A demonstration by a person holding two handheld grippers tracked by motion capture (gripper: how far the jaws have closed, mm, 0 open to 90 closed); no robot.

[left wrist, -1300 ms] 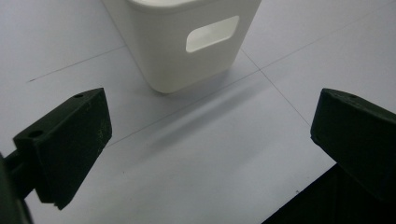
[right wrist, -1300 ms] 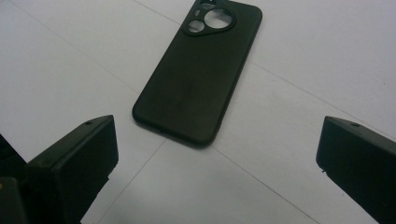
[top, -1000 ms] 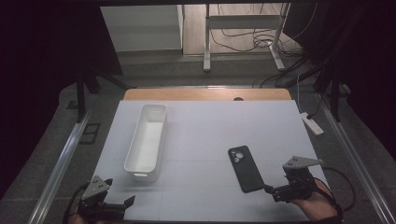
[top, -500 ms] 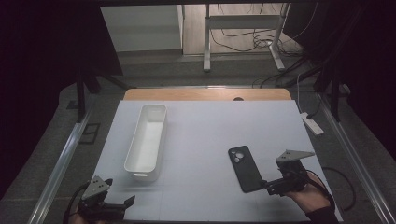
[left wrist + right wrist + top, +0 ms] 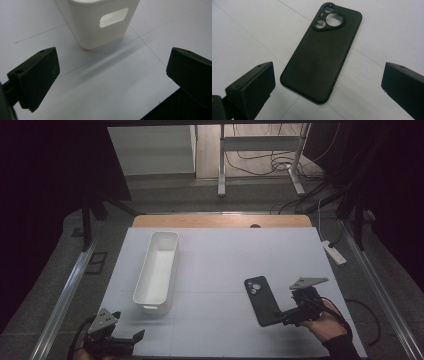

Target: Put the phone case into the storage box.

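The right gripper (image 5: 327, 82), jaws apart, hovers at the near end of the flat black phone case (image 5: 322, 57). The left gripper (image 5: 112, 82), jaws apart too, faces the long white plastic bin (image 5: 100, 20).

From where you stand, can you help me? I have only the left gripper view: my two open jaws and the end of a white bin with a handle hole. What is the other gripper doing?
Observer: The right gripper is at the near end of a black phone case, its jaws open to either side and not touching it.
Operator: How does the case lie?
Observer: Flat on the white table, back side up, with the camera cutouts at the end away from the gripper.
Operator: Is there something inside the bin?
Observer: No. From the high view, the white bin looks empty.
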